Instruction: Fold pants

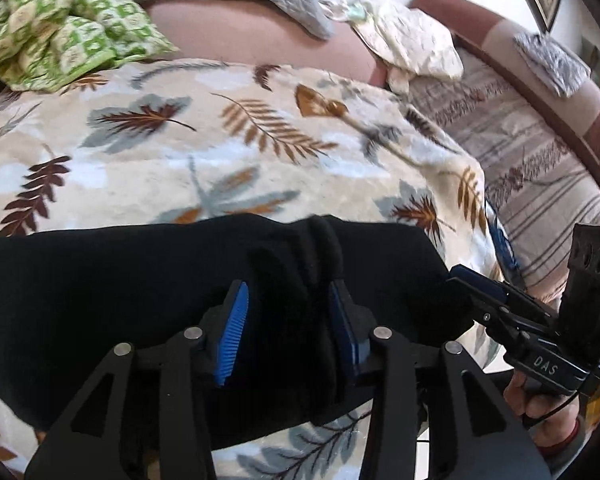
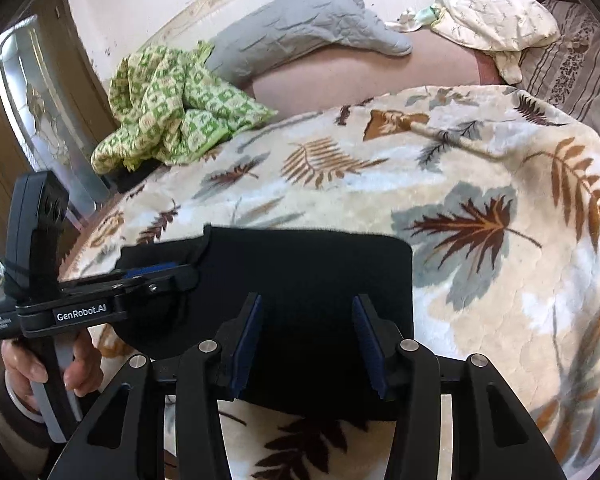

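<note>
Black pants (image 1: 100, 300) lie folded into a compact rectangle on a leaf-patterned blanket (image 1: 220, 140). My left gripper (image 1: 288, 296) is open, its blue pads either side of a raised bunch of black cloth. In the right wrist view the pants (image 2: 308, 272) lie flat under my right gripper (image 2: 308, 312), which is open with nothing between its pads. The right gripper shows in the left wrist view (image 1: 472, 280) at the pants' right edge. The left gripper shows in the right wrist view (image 2: 156, 272) at the pants' left edge.
A green checked cloth (image 2: 172, 112) lies bunched at the blanket's far left. A grey quilted pillow (image 2: 300, 28) and a cream pillow (image 2: 496, 16) lie at the back. A striped sheet (image 1: 520, 152) covers the bed to the right. A mirrored door (image 2: 32, 108) stands left.
</note>
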The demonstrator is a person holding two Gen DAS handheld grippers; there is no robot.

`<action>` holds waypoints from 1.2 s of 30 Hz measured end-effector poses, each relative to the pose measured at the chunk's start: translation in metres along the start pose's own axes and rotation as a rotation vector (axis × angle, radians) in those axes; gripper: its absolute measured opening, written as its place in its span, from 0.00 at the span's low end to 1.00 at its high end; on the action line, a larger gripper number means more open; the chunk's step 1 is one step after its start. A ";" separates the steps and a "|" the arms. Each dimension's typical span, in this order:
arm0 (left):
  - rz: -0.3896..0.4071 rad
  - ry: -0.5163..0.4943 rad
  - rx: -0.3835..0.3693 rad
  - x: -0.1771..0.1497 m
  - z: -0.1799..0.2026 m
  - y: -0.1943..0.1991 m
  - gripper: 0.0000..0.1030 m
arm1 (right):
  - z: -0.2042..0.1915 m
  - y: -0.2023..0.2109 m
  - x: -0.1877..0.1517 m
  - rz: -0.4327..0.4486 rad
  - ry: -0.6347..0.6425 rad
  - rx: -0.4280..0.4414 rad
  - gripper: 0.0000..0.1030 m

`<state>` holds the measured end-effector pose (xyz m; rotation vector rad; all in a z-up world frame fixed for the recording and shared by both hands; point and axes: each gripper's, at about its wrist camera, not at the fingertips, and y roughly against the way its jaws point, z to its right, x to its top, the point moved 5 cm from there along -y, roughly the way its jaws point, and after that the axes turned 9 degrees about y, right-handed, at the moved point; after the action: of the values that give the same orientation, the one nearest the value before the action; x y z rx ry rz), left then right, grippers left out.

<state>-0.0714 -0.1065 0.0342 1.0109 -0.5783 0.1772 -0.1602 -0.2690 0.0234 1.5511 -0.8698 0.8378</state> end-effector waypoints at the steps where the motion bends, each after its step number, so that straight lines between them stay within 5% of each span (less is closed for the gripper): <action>1: 0.008 0.004 0.006 0.000 -0.003 0.003 0.40 | -0.003 -0.001 0.003 0.000 0.005 0.001 0.47; 9: 0.040 0.062 0.031 -0.001 -0.027 0.018 0.48 | -0.030 -0.058 0.003 -0.102 0.047 0.021 0.32; 18: 0.079 0.107 0.042 -0.002 -0.046 0.035 0.56 | -0.052 -0.026 0.013 -0.049 0.100 0.020 0.35; 22: 0.095 0.180 0.029 -0.008 -0.060 0.045 0.63 | -0.061 -0.050 -0.007 -0.142 0.104 0.049 0.35; 27: 0.122 0.218 0.035 -0.015 -0.072 0.057 0.67 | -0.074 -0.030 0.002 -0.089 0.134 0.057 0.35; 30: 0.129 0.236 0.035 -0.021 -0.080 0.064 0.68 | -0.083 -0.028 0.005 -0.068 0.145 0.072 0.49; 33: 0.137 0.247 0.037 -0.026 -0.085 0.070 0.70 | -0.090 -0.050 -0.010 -0.140 0.138 0.078 0.50; 36: 0.159 0.260 0.039 -0.033 -0.091 0.080 0.73 | -0.098 -0.046 -0.007 -0.123 0.156 0.071 0.50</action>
<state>-0.0969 0.0167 0.0402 0.9607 -0.4184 0.4552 -0.1290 -0.1665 0.0085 1.5612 -0.6315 0.8954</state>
